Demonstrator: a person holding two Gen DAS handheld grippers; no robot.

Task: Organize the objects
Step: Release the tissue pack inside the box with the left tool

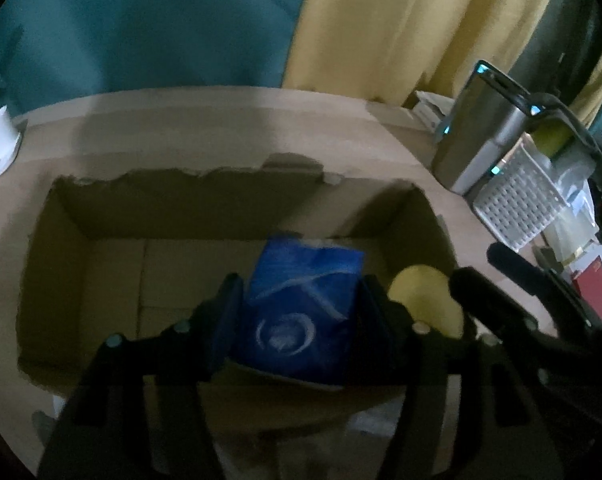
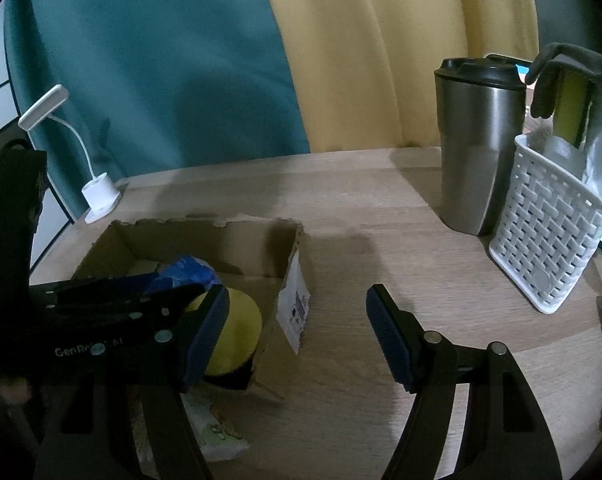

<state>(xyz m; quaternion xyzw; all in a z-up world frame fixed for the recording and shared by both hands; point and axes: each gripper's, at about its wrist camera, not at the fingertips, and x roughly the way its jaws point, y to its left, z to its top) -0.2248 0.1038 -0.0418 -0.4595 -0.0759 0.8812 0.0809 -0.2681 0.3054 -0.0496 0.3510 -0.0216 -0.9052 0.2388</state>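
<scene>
Step in hand, as I read it: dropping the blue packet (image 1: 301,304) into the cardboard box (image 1: 53,272). The left gripper (image 1: 297,312) hangs over the box, pitched steeply down, with the packet between its 2 fingers; the left-hand pad shows a sliver of gap, so contact looks released or nearly so — hard to be sure on the other side. To do it well: spread the fingers fully, let the packet settle on the box floor, then lift straight up so the pads don't drag it out. A yellow round object (image 1: 425,300) already sits in the box's near corner — keep clear of it. The right gripper (image 2: 297,336) is spread and empty, angled down over the table (image 2: 381,220) beside the box.
</scene>
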